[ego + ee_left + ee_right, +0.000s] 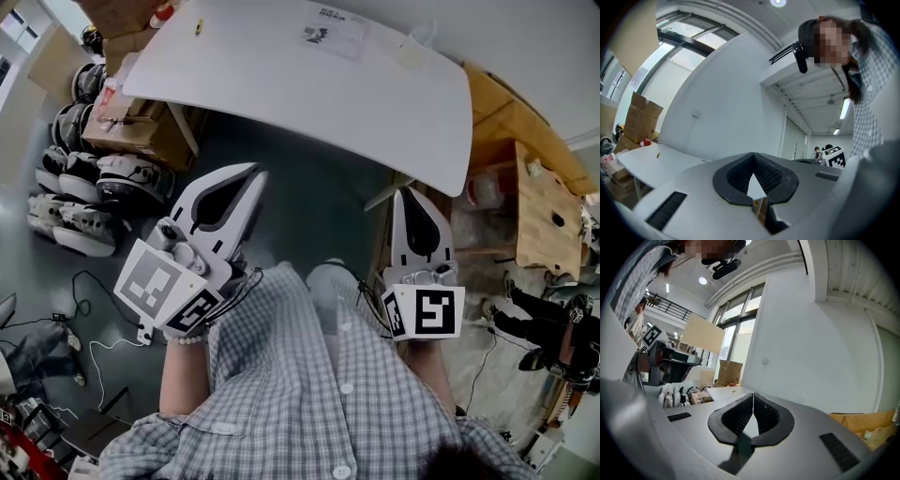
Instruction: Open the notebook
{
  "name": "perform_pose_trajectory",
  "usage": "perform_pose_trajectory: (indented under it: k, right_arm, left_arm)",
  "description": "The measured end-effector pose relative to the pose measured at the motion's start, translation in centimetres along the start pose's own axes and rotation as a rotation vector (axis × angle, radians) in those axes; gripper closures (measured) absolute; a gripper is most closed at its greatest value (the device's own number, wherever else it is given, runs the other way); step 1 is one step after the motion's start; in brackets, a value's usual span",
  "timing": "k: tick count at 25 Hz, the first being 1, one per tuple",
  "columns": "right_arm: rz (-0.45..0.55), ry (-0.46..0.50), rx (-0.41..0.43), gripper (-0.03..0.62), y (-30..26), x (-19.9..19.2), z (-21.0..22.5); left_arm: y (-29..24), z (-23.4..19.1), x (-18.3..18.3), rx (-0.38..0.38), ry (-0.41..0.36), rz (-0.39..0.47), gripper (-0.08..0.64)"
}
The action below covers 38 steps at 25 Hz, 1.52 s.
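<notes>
— The jaws: how do they stand?
— Clenched on both the left gripper [253, 175] and the right gripper [410, 191], tips together, nothing between them.
— And the notebook?
— What seems to be the notebook [333, 37], flat and white, lies well ahead of both tips, near the far edge of the white table [281, 89].

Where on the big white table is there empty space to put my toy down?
Most of the white table is bare: the whole near half, on this side of the notebook, the small yellow thing and the clear container. It is crowded on the floor at left, with cardboard boxes and black-and-white gear.
</notes>
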State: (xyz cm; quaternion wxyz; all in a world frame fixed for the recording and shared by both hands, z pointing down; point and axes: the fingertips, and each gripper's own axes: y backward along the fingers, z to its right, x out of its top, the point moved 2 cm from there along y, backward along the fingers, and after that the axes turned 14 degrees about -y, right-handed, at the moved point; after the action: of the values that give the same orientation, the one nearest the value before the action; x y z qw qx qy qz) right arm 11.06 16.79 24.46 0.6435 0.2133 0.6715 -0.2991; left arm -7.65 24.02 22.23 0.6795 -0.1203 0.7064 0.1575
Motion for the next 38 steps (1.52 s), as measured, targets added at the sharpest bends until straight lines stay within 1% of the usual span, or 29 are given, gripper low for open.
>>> perform_pose_trajectory:
  k: [3, 6, 10, 13, 17, 27, 30, 38]
  right_arm:
    - [-0.005, -0.007, -0.01, 0.571, -0.1, 0.0, 0.3]
    - [-0.005, 0.003, 0.003, 0.571, -0.4, -0.1, 0.0]
    - [0.006, 0.013, 0.024, 0.571, -1.2, 0.0, -0.5]
    - [0.011, 0.012, 0.034, 0.571, -1.8, 0.0, -0.4]
    - [0.012, 0.018, 0.045, 0.571, -3.1, 0.3, -0.2]
    - [0.024, 0.009, 0.058, 0.571, -5.9, 0.0, 1.5]
    - [0.023, 0.011, 0.061, 0.571, -7.5, 0.3, 2.2]
    - [0.002, 0.033, 0.113, 0.571, -12.5, 1.8, 4.7]
  left_arm:
    - [-0.3, 0.4, 0.2, -0.008, 0.0, 0.015, 0.552]
    - [-0.2, 0.5, -0.1, -0.005, 0.002, 0.015, 0.552]
    - [0.4, -0.5, -0.4, 0.019, 0.027, 0.018, 0.552]
    - [0.3, -1.2, -0.3, 0.035, 0.023, 0.019, 0.552]
    - [-0.5, -1.9, -0.2, 0.036, 0.019, 0.012, 0.552]
    - [-2.8, -3.3, -0.7, 0.047, -0.002, 0.004, 0.552]
    - [-3.9, -4.3, -0.7, 0.056, -0.005, 0.004, 0.552]
    - [-7.9, -6.8, -0.2, 0.094, 0.004, 0.0, 0.552]
